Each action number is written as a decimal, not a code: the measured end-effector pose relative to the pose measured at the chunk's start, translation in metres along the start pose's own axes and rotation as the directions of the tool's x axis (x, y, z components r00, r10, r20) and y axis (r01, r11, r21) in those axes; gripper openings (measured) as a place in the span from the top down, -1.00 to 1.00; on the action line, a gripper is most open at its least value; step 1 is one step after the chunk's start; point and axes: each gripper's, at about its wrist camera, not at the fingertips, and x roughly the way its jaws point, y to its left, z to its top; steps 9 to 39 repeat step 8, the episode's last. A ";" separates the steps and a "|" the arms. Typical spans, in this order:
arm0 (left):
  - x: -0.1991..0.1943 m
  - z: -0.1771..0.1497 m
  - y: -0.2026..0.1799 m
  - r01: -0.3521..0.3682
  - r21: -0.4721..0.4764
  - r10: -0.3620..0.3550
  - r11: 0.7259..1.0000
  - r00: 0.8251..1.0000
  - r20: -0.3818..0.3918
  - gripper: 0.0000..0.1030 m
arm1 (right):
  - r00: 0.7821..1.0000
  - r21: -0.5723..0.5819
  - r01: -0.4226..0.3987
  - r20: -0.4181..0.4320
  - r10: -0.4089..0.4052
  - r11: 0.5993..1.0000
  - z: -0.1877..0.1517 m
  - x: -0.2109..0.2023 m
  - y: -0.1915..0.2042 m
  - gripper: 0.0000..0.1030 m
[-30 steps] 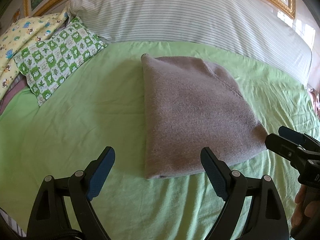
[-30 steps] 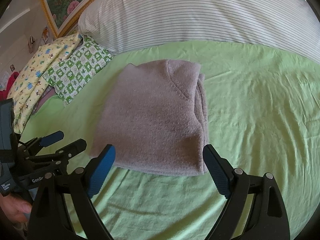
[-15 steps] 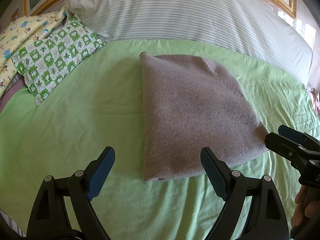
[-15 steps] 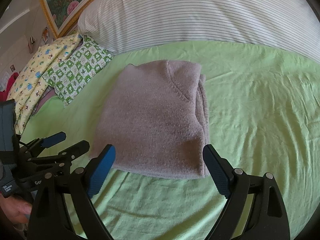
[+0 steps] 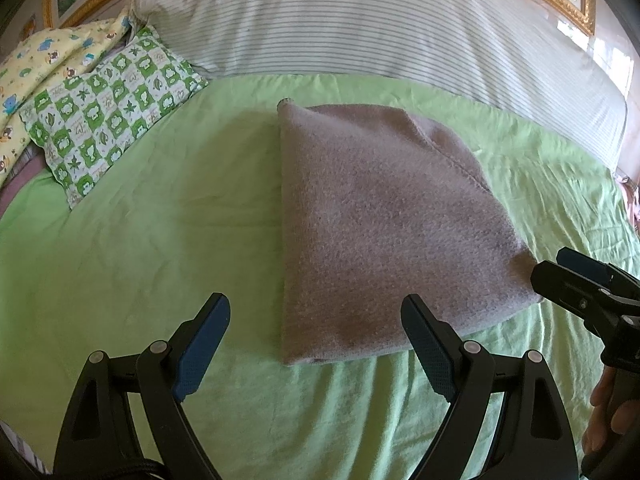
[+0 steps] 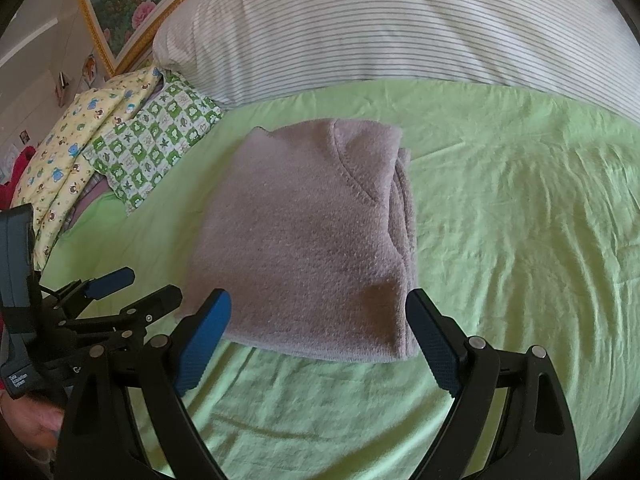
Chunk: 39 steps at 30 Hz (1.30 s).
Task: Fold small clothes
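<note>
Fleecy grey-mauve sweater (image 5: 384, 232), folded into a thick pad, lies mid-bed on the green sheet (image 5: 132, 248), near the striped pillow (image 5: 360, 20). Both your left gripper (image 5: 316, 344) and right gripper (image 6: 320, 340) hover just short of its near edge, jaws spread wide and holding nothing. Expect it to be soft, light and floppy; pinch all layers at the near corners so the stack should not slide apart.

Folded mauve-grey fleece garment (image 6: 316, 240) lies flat on the bed, its layered edges seemingly rightward
</note>
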 end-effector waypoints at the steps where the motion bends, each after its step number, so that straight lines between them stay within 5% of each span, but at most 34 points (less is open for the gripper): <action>1: 0.000 0.000 0.000 0.000 0.000 0.000 1.000 1.000 0.000 -0.71 | 1.000 -0.001 0.000 0.000 0.000 1.000 0.000 0.000 0.000 -0.73; 39: 0.001 0.000 0.000 -0.008 -0.008 0.008 1.000 1.000 -0.005 -0.71 | 1.000 -0.001 -0.001 -0.001 0.001 1.000 0.001 0.004 -0.002 -0.73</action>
